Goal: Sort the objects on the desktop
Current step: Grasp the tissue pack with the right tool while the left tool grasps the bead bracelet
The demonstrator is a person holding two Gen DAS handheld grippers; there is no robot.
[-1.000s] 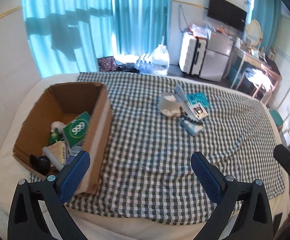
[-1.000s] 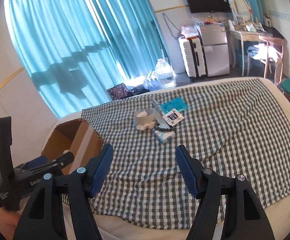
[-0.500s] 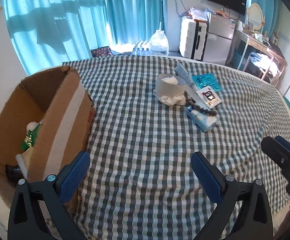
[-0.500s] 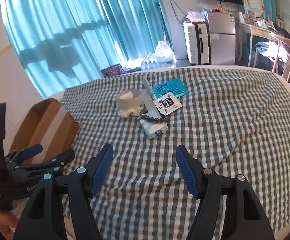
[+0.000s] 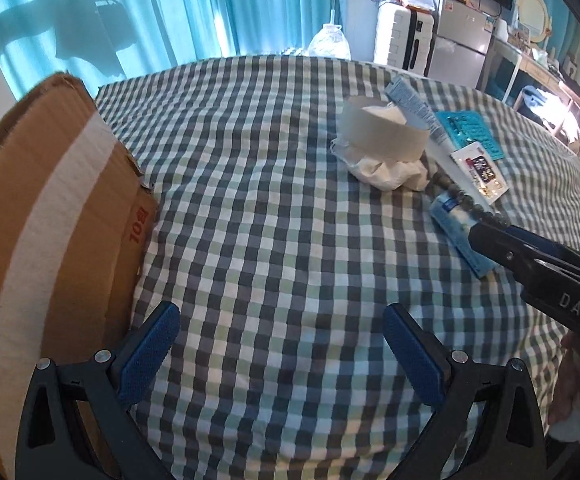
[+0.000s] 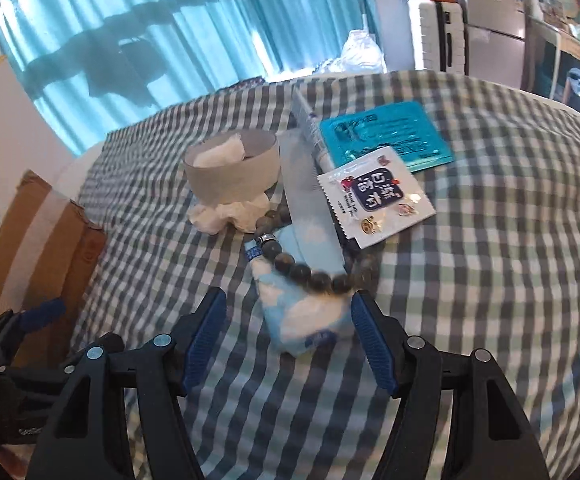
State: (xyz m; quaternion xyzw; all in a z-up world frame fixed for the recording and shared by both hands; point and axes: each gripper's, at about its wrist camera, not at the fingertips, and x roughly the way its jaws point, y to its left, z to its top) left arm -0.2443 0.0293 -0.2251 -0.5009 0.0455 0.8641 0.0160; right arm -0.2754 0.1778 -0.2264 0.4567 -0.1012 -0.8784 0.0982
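The right gripper point(image 6: 288, 328) points down at the pile on the checked cloth point(image 6: 489, 280), its jaws wide and opening; the near end of a pale blue tissue pack point(image 6: 301, 312) lies between the blue pads point(image 6: 206, 336), but neither pad presses on it, so nothing is held. A bead bracelet point(image 6: 309, 276) is draped across that pack, just ahead of the fingertips. The left gripper point(image 5: 282, 348) hangs over bare cloth beside the box point(image 5: 50, 220), jaws spread wide and empty, its left finger close to the cardboard wall. Counted in the pile: one tape roll point(image 6: 232, 170) standing on edge-down with one crumpled white tissue point(image 6: 226, 212) under it and another wad inside its ring, though the blur makes it hard to say whether those are one piece; one tissue pack; one bracelet; one white sachet point(image 6: 373, 200) with dark print; one teal packet point(image 6: 385, 136) behind the sachet; and one long pale tube point(image 6: 309, 128) lying between the roll and the packet. All of these touch or overlap each other near the middle of the cloth, well apart from the single box at the left edge. From the left wrist view, the right gripper comes in from the right with its tip over the tissue pack.
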